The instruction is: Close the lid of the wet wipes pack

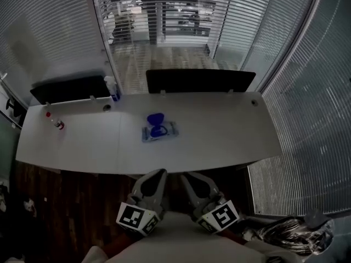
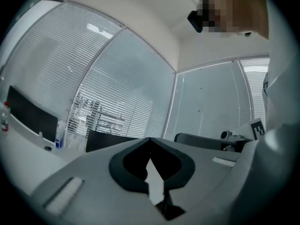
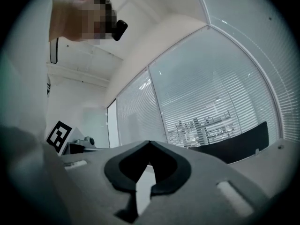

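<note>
The wet wipes pack [image 1: 159, 131] lies flat near the middle of the white table [image 1: 219, 141]. Its blue lid [image 1: 155, 118] stands open at the pack's far side. Both grippers hang low, close to the person's body, short of the table's near edge and well apart from the pack. My left gripper [image 1: 162, 172] has its jaws closed tip to tip with nothing between them [image 2: 150, 139]. My right gripper [image 1: 184, 175] is likewise shut and empty [image 3: 149, 142]. Neither gripper view shows the pack.
A spray bottle [image 1: 112, 87] and a small red-capped bottle [image 1: 57, 123] stand at the table's far left. Two dark panels [image 1: 70, 88] [image 1: 200, 81] line the far edge. Glass walls with blinds surround the room. A dark bag [image 1: 290, 234] lies on the floor, right.
</note>
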{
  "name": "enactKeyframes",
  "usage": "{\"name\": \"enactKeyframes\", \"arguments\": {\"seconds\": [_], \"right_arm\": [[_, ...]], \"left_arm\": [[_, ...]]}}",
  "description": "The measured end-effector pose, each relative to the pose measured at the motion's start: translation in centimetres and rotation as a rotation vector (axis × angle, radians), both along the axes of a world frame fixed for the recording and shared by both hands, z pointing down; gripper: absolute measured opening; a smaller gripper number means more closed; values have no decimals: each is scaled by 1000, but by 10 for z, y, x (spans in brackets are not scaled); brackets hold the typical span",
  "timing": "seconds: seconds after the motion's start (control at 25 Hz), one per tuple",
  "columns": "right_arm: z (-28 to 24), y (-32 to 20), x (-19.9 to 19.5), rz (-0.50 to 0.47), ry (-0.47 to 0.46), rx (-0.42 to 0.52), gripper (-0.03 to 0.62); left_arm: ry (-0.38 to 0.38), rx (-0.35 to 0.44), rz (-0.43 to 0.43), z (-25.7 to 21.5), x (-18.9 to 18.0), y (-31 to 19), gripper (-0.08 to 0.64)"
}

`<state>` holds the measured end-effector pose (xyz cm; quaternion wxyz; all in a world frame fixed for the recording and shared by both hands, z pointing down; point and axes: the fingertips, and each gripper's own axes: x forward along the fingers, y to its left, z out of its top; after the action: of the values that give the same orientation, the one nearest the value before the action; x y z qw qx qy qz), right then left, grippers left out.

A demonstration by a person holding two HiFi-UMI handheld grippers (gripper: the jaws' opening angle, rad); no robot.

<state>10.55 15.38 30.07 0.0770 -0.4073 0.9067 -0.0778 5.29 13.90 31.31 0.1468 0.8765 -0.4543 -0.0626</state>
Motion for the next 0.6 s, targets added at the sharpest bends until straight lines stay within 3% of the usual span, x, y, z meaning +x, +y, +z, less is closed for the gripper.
{"name": "enactKeyframes", "arguments": {"seconds": [0.6], "right_arm": [[-1,-197,-80,29,40,-25,0]], "left_arm": [[31,-38,17,6,-82,-187,3]]}}
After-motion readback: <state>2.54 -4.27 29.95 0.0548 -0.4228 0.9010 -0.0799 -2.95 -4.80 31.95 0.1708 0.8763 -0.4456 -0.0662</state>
